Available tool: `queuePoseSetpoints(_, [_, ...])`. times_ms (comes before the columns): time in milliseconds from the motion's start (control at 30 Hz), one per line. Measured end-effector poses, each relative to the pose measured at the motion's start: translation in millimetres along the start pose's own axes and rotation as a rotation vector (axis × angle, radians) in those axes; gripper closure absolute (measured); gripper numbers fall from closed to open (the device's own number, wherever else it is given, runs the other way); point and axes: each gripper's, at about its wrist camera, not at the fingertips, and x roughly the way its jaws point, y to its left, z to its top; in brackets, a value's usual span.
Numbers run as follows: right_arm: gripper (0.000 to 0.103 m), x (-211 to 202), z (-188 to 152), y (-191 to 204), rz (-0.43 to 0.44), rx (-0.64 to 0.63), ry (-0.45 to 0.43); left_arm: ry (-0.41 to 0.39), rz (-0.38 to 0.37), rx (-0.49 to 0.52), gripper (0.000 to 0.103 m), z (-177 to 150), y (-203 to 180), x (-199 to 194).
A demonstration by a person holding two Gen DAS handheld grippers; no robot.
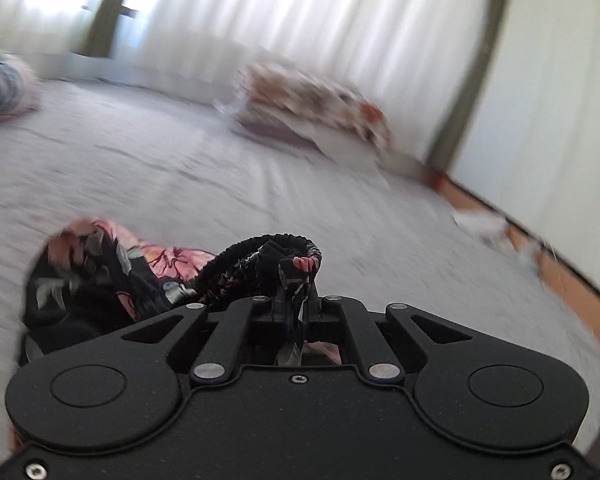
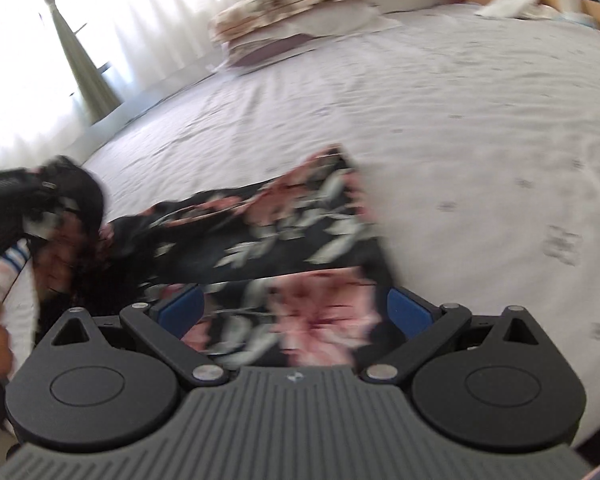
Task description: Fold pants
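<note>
Waistband of floral pants (image 1: 276, 248) is pinched in closed left tongs (image 1: 296, 304); right tongs (image 2: 292, 308) gape over cloth, ungripped, so a one-sided lift may bunch the leg on the bed (image 2: 460, 120).

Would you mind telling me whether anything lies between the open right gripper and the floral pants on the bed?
Nothing visible does. The right gripper has its jaws spread wide with the floral pants directly between and ahead of them. The left gripper is already shut on the waistband, off to the side, not in the way.
</note>
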Motion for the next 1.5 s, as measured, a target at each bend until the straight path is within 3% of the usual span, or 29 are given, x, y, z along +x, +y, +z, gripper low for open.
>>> queuePoseSetpoints(67, [0.0, -5.9, 1.6, -16.4, -0.025, 0.023, -0.013, 0.095, -0.015, 0.088, 0.098, -26.9, -37.1, 24.4])
queuePoseSetpoints(167, [0.0, -12.8, 4.1, -32.7, -0.051, 0.037, -0.033, 0.235, -0.066, 0.134, 0.093, -69.0, -69.5, 44.4])
queuePoseSetpoints(233, [0.0, -15.0, 5.6, -38.8, -0.056, 0.033, -0.039, 0.285, -0.09, 0.142, 0.082, -87.3, -80.1, 46.6])
queuePoseSetpoints(433, [0.0, -11.3, 17.1, -40.5, -0.07, -0.011, -0.046, 0.299, -0.194, 0.192, 0.051, -102.7, -77.5, 12.4])
queuePoseSetpoints(567, [0.0, -4.1, 19.9, -22.6, -0.059, -0.095, -0.047, 0.252, -0.185, 0.204, 0.042, -85.0, -43.3, -25.3])
queuePoseSetpoints(633, [0.0, 2.0, 17.0, -7.7, -0.045, -0.157, -0.035, 0.2, -0.128, 0.204, 0.03, -78.3, -21.7, -47.3])
queuePoseSetpoints(700, [0.0, 9.1, 10.9, 10.7, -0.03, -0.226, -0.023, 0.145, -0.026, 0.208, 0.026, -74.1, -0.2, -66.1])
queuePoseSetpoints(800, [0.0, 24.4, 1.7, 40.6, -0.033, -0.338, -0.01, 0.077, 0.165, 0.222, 0.026, -71.9, 30.2, -80.6])
queuePoseSetpoints(867, [0.0, 37.9, -1.3, 58.3, -0.044, -0.392, -0.004, 0.08, 0.264, 0.239, 0.029, -73.0, 46.8, -79.6])
queuePoseSetpoints(967, [0.0, 58.9, -3.1, 79.9, -0.051, -0.453, 0.009, 0.105, 0.331, 0.239, 0.034, -75.1, 67.4, -75.8])
queuePoseSetpoints(1000, [0.001, 67.8, -2.7, 84.4, -0.058, -0.459, 0.024, 0.125, 0.341, 0.231, 0.041, -75.7, 72.9, -73.8])
queuePoseSetpoints(1033, [0.017, 77.8, -2.2, 85.7, -0.065, -0.454, 0.044, 0.149, 0.345, 0.221, 0.052, -76.6, 78.7, -71.8])
queuePoseSetpoints(1067, [0.03, 86.5, -1.4, 85.0, -0.072, -0.434, 0.075, 0.175, 0.344, 0.21, 0.058, -77.4, 84.2, -69.9])
queuePoseSetpoints(1100, [0.062, 91.1, -0.5, 82.0, -0.08, -0.399, 0.095, 0.191, 0.338, 0.198, 0.06, -78.5, 88.4, -68.5])
queuePoseSetpoints(1133, [0.083, 87.5, 0.9, 79.1, -0.082, -0.359, 0.079, 0.183, 0.327, 0.189, 0.06, -79.3, 91.5, -69.6])
queuePoseSetpoints(1167, [0.088, 81.6, 3.7, 75.9, -0.095, -0.33, 0.07, 0.182, 0.32, 0.19, 0.061, -79.1, 93.5, -71.7])
queuePoseSetpoints(1300, [0.089, 37.7, 7.2, 56.8, -0.117, -0.183, 0.02, 0.202, 0.298, 0.203, 0.066, -81.3, 102.4, -74.3])
queuePoseSetpoints(1400, [0.084, 21.1, -2.0, 47.5, -0.151, -0.178, 0.048, 0.215, 0.277, 0.194, 0.066, -81.1, 107.9, -76.1])
queuePoseSetpoints(1433, [0.062, 23.0, -5.7, 45.8, -0.174, -0.199, 0.077, 0.217, 0.275, 0.195, 0.065, -81.4, 109.2, -75.9])
queuePoseSetpoints(1467, [0.053, 25.2, -9.3, 44.4, -0.206, -0.221, 0.094, 0.217, 0.275, 0.2, 0.065, -81.7, 109.6, -76.0])
queuePoseSetpoints(1500, [0.034, 25.9, -11.2, 42.9, -0.24, -0.24, 0.101, 0.216, 0.275, 0.208, 0.065, -82.2, 109.1, -75.8])
